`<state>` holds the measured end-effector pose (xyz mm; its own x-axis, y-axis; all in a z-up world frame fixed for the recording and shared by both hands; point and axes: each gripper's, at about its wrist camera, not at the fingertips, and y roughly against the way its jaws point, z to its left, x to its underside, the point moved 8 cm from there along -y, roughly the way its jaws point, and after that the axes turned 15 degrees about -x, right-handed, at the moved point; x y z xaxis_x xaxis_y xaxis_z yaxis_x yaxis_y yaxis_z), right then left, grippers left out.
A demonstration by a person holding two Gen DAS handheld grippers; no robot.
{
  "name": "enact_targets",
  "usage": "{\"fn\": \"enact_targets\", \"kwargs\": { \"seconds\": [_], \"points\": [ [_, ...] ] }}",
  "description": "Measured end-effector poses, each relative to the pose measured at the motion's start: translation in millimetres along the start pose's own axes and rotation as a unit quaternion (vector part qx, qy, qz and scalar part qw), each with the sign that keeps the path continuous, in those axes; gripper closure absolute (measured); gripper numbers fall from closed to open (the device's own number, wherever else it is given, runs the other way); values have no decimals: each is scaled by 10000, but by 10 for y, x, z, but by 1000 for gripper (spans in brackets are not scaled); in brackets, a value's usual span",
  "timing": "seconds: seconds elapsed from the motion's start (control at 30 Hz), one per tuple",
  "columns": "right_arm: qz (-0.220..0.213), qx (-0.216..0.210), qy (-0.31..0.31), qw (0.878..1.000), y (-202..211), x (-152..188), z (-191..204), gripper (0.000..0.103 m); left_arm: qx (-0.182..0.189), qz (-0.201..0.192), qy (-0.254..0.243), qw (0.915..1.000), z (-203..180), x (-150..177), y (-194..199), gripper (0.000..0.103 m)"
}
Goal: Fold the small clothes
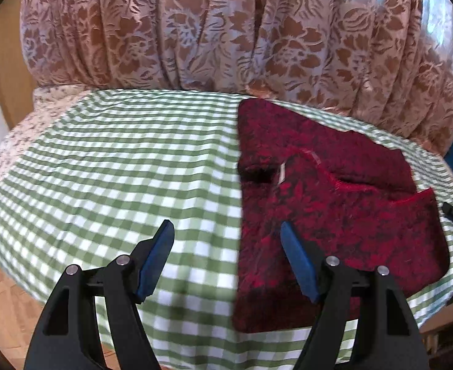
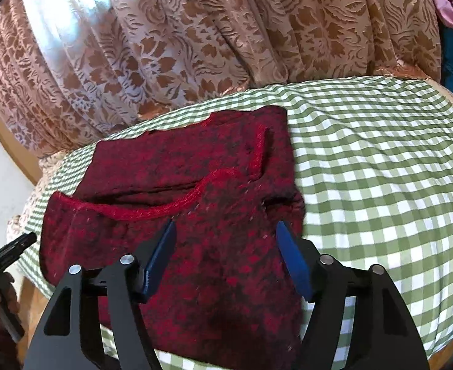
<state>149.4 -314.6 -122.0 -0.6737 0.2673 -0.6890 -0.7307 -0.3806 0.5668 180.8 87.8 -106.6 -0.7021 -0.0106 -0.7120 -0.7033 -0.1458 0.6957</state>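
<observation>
Right wrist view puts the dark red, black-flecked knitted woollen garment (image 2: 180, 203) directly under and ahead of the right gripper (image 2: 225, 257), lying flat and partly folded on the green-and-white checked tablecloth (image 2: 380, 160), its bright red curved neckline trim just beyond the blue pads (image 2: 160, 259). Its long axis seems to run from the near table edge away toward the beige floral curtain (image 2: 195, 46), the neckline end farther off. The right gripper's jaws stand apart with nothing pinched, fabric only beneath them. From the left wrist view, the same garment (image 1: 334, 215) lies to the right of centre; the left gripper (image 1: 226, 256) straddles its straight left edge, jaws likewise parted and empty (one pad over cloth, one over knit). I judge both hands near, the right better centred, the left better placed for that edge.
</observation>
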Motion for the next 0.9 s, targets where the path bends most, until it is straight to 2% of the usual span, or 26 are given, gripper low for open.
{"fn": "enact_targets", "kwargs": {
  "seconds": [0.27,0.33,0.37,0.4,0.47,0.53,0.6,0.63,0.83,0.9],
  "points": [
    [216,222,128,9994,-283,-84,-127,36,324,-122,-238,9991,-214,-169,-138,33],
    [267,243,96,9993,-350,-77,-165,45,431,-50,-309,9986,-294,-201,-228,33],
    [301,263,133,9991,-389,-72,-174,62,366,12,-364,9987,-327,-212,-305,35],
    [301,307,168,9989,-402,-66,-172,73,343,68,-390,9986,-350,-211,-351,52],
    [298,351,251,9986,-424,-48,-164,77,505,210,-528,9971,-451,-177,-416,70],
    [332,449,298,9980,-460,-9,-204,77,314,123,-618,9975,-508,-153,-418,68],
    [342,441,215,9982,-485,20,-249,77,60,-56,-694,9976,-526,-147,-375,52],
    [321,412,176,9985,-492,29,-267,77,-103,-140,-729,9972,-519,-148,-353,50],
    [299,415,69,9987,-527,52,-309,77,-303,-214,-797,9961,-486,-146,-285,39],
    [281,402,10,9988,-529,54,-322,74,-286,-209,-758,9965,-458,-163,-280,35]
  ]
}}
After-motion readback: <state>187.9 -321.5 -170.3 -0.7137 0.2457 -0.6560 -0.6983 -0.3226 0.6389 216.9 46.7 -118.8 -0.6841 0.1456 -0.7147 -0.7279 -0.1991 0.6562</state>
